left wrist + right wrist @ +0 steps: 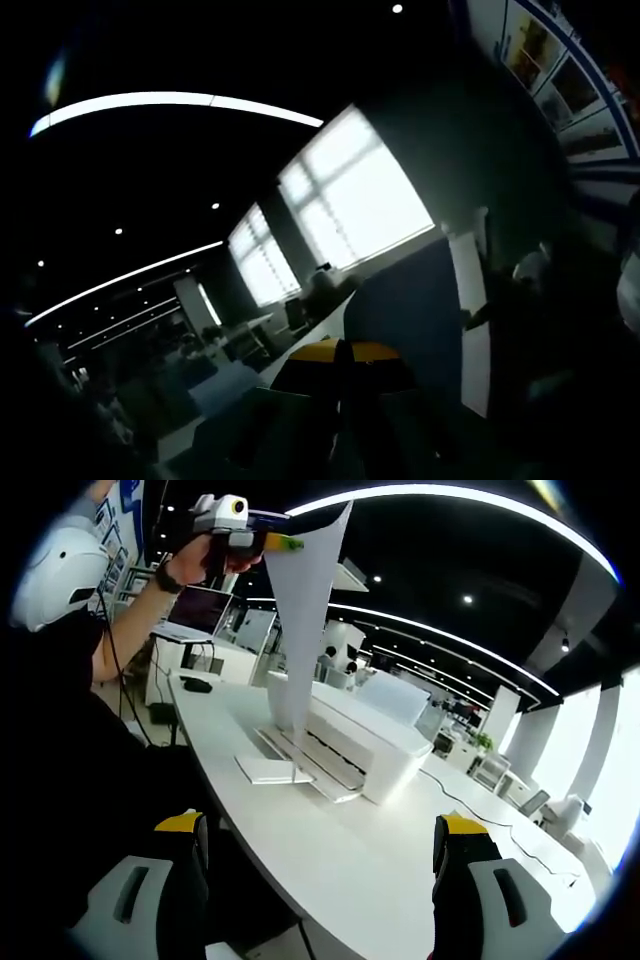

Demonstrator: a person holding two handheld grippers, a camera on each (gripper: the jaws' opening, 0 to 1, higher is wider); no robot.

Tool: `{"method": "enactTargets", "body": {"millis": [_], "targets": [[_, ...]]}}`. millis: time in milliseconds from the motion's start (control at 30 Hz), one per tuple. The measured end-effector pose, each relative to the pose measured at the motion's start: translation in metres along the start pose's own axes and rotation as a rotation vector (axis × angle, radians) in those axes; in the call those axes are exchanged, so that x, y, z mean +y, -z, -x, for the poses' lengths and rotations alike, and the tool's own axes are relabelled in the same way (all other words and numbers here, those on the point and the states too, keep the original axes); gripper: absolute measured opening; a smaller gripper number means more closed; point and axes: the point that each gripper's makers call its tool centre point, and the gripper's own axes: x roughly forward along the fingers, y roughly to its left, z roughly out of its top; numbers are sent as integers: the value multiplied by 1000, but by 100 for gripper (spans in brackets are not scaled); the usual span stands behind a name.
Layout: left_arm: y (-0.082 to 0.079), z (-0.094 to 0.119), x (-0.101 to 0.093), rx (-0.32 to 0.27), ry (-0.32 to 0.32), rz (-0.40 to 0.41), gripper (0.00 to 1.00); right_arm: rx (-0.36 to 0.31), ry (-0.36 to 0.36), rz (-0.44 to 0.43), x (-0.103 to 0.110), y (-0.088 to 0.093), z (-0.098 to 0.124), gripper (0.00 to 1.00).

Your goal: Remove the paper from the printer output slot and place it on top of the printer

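The paper is up in the air over the printer, pinched at its top corner by the left gripper, which comes into the right gripper view from the left with a hand wrapped round it. The sheet hangs straight down, bottom edge just about at the printer's top; can't tell if it's fully clear of the slot.

It's a single light, floppy sheet, so I'd guess it'll swing and curl with any quick move. Holding an edge works, but it'll need laying down flat, not dropping.

In the left gripper view its own jaws look closed together, the view is dark, no paper visible between them there.

The right gripper has its jaws wide apart, holding nothing, low over the white table in front of the printer.
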Motion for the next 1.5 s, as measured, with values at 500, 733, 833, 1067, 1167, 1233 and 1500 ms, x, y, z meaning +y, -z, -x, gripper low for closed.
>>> {"method": "enactTargets", "body": {"millis": [500,733,833,1067,1167,1233,1500], "targets": [[2,-3,5,10,-6,1,6,0,0,-3,-1,2,0,88],[2,-4,8,13,-10,2,6,1,1,-3,-1,2,1,88],[3,-4,9,15,-11,3,6,1,2,-3,-1,2,0,88],[2,-3,14,19,-19,2,6,-4,0,3,2,-3,-1,88],[1,-3,15,20,-20,0,6,-5,1,5,2,-4,-1,88],[1,-4,15,21,-20,0,6,-3,3,4,2,-3,0,88],[4,-6,19,26,-21,7,6,-4,4,3,0,-3,0,88]]}}
